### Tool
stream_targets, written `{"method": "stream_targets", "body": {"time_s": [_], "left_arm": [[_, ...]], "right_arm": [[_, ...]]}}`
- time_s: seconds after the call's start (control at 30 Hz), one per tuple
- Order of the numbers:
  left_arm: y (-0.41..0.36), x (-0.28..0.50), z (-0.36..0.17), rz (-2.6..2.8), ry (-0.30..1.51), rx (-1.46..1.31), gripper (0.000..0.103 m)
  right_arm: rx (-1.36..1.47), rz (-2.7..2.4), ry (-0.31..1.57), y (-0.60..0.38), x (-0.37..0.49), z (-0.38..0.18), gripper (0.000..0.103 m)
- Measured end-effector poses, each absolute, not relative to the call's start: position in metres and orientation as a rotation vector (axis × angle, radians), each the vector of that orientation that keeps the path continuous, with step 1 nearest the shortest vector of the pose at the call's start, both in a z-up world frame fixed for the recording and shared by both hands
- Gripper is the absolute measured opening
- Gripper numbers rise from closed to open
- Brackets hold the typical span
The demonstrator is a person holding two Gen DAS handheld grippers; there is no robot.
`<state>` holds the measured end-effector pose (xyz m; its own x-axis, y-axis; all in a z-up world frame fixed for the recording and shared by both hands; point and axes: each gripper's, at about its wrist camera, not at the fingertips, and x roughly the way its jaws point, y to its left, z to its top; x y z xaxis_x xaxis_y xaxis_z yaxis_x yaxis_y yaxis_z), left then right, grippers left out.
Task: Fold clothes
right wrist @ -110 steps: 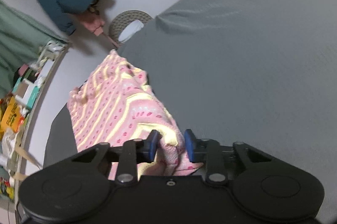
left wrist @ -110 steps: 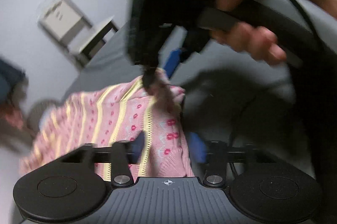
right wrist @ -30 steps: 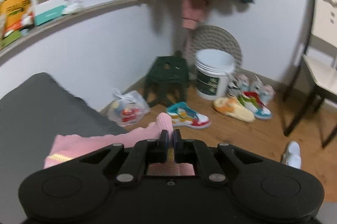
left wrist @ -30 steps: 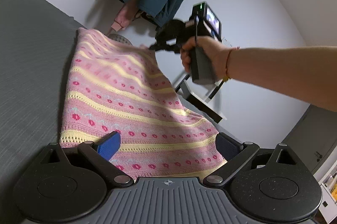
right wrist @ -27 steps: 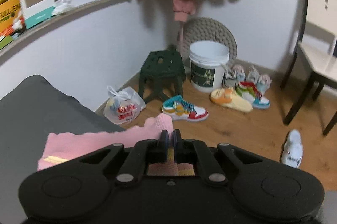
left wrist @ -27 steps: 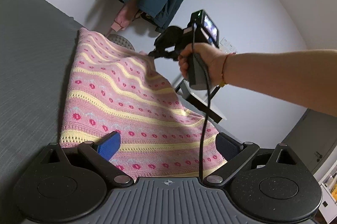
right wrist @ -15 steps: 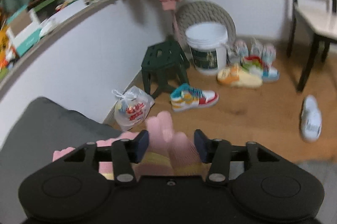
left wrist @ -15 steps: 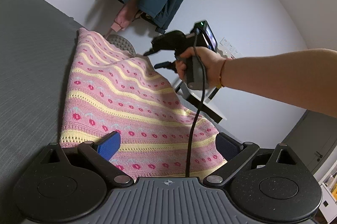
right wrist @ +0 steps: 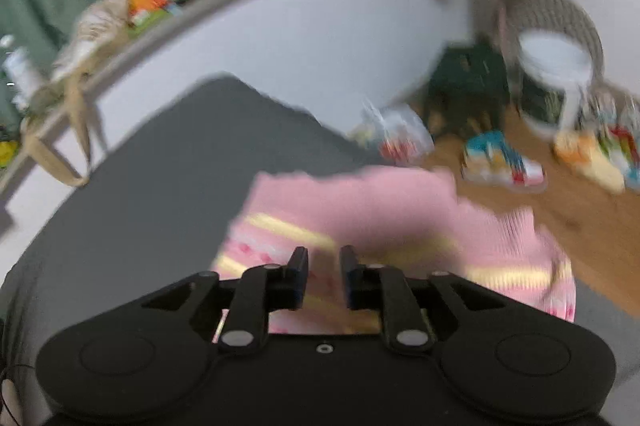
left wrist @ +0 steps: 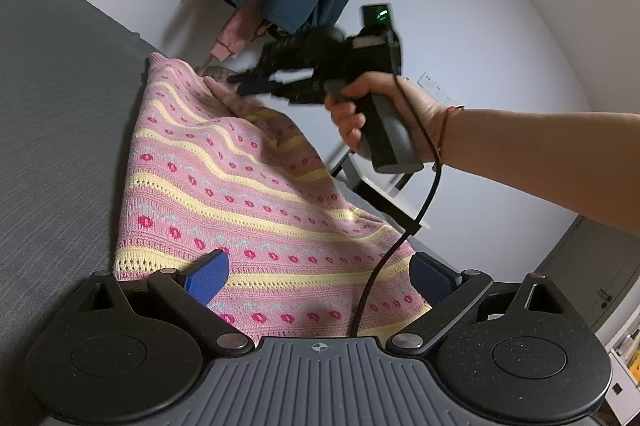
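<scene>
Two risks stood out: the sweater (left wrist: 240, 185), lying folded on the grey bed (left wrist: 60, 105) near its far edge, could slide off or lose its fold if the right gripper (right wrist: 323, 280) snagged the loose far corner. Left gripper (left wrist: 320, 272) fingers were spread wide over the near hem, gripping nothing. Right fingers stood narrowly apart, empty, just above the knit.

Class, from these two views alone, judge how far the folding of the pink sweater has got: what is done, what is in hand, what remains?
Done: the pink sweater lies spread on the grey bed. In hand: nothing; the left gripper is wide open over the hem, and the right gripper is open at the far edge. Left: probably further folds.
</scene>
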<state>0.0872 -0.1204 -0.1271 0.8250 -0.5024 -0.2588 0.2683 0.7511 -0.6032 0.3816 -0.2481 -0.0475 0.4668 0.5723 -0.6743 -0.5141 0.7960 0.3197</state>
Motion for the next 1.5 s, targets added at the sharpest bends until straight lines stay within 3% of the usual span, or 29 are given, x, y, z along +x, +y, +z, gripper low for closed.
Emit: {"method": "stream_targets", "body": {"time_s": [0.07, 0.23, 0.5, 0.53, 0.57, 0.63, 0.77, 0.87, 0.9, 0.97, 1.03, 1.3, 1.43, 1.5], "left_arm": [[-0.121, 0.087, -0.127, -0.435, 0.427, -0.582, 0.097], [-0.120, 0.087, -0.128, -0.435, 0.427, -0.583, 0.097], [-0.120, 0.088, -0.128, -0.435, 0.426, -0.581, 0.097], [-0.120, 0.088, -0.128, -0.435, 0.426, -0.582, 0.097], [-0.120, 0.088, -0.128, -0.435, 0.426, -0.582, 0.097], [-0.120, 0.088, -0.128, -0.436, 0.425, -0.583, 0.097], [-0.120, 0.089, -0.128, -0.437, 0.423, -0.581, 0.097], [-0.121, 0.089, -0.128, -0.436, 0.423, -0.581, 0.097], [-0.121, 0.089, -0.128, -0.436, 0.424, -0.581, 0.097], [-0.120, 0.089, -0.128, -0.436, 0.424, -0.582, 0.097], [-0.120, 0.090, -0.128, -0.437, 0.424, -0.583, 0.097], [-0.117, 0.090, -0.125, -0.437, 0.424, -0.581, 0.097], [-0.116, 0.089, -0.124, -0.437, 0.424, -0.579, 0.097], [-0.116, 0.089, -0.124, -0.437, 0.424, -0.579, 0.097]], "right_arm": [[0.085, 0.640, 0.798, -0.257, 0.380, -0.039, 0.034], [0.105, 0.341, 0.815, -0.284, 0.392, -0.048, 0.035], [0.188, 0.324, 0.883, -0.282, 0.401, -0.074, 0.038], [0.183, 0.345, 0.890, -0.276, 0.403, -0.076, 0.036], [0.169, 0.365, 0.892, -0.271, 0.403, -0.077, 0.022], [0.080, 0.405, 0.846, -0.261, 0.395, -0.071, 0.009], [-0.078, 0.325, 0.672, -0.255, 0.381, -0.046, 0.009], [-0.014, 0.199, 0.689, -0.280, 0.391, -0.041, 0.010], [0.008, 0.163, 0.735, -0.287, 0.395, -0.046, 0.016], [-0.023, 0.065, 0.785, -0.293, 0.397, -0.056, 0.054], [0.021, 0.064, 0.801, -0.303, 0.396, -0.061, 0.058], [0.432, 0.149, 0.791, -0.349, 0.394, -0.067, 0.051], [0.476, 0.100, 0.825, -0.362, 0.401, -0.076, 0.026], [0.452, 0.107, 0.837, -0.357, 0.403, -0.080, 0.026]]}}
